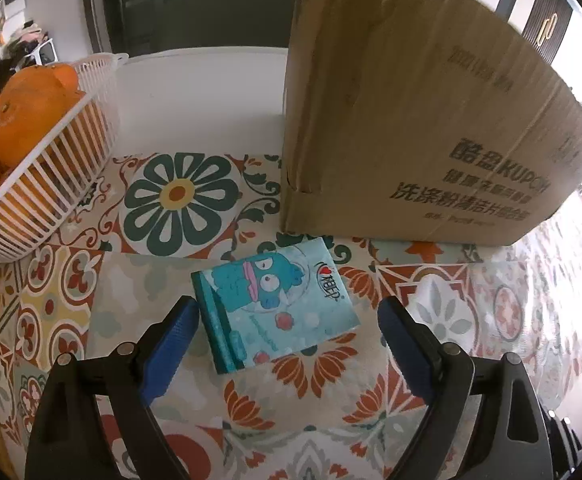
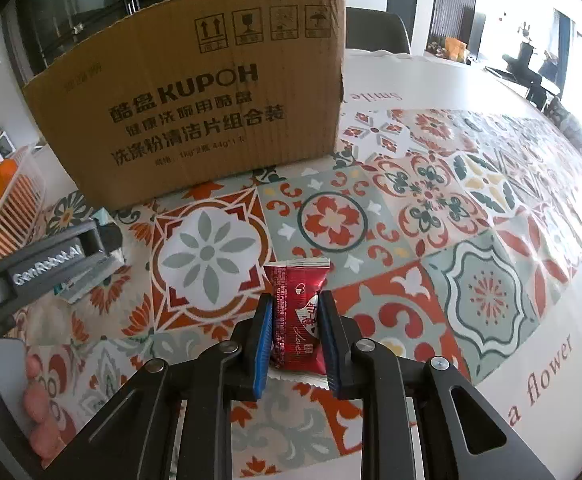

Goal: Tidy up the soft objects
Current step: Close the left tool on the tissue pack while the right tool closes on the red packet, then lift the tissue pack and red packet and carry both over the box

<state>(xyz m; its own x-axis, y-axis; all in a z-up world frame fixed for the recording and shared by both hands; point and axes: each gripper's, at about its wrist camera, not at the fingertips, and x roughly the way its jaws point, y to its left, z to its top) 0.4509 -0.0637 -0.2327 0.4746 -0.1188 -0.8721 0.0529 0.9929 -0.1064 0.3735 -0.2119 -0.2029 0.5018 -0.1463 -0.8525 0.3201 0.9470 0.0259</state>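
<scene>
A blue tissue pack (image 1: 277,304) with a cartoon print is seen lying flat on the patterned surface (image 1: 67,280), just in front of a cardboard box (image 1: 411,120). The left hand-held gripper (image 1: 287,320) is spread wide around it, the left finger (image 1: 171,344) close beside the pack's edge and the right one apart from it. A white basket (image 1: 51,184) of oranges (image 1: 31,120) is shown at the left only partly in the right wrist view.

In the right wrist view alone, a red wrapped snack packet (image 2: 297,316) is shown clamped between the blue pads (image 2: 265,344) of the right hand-held gripper (image 2: 296,312), narrowly set, above the surface before the box. The left hand-held gripper is seen there from the side at the left edge, with the tissue pack mostly hidden beneath it.
</scene>
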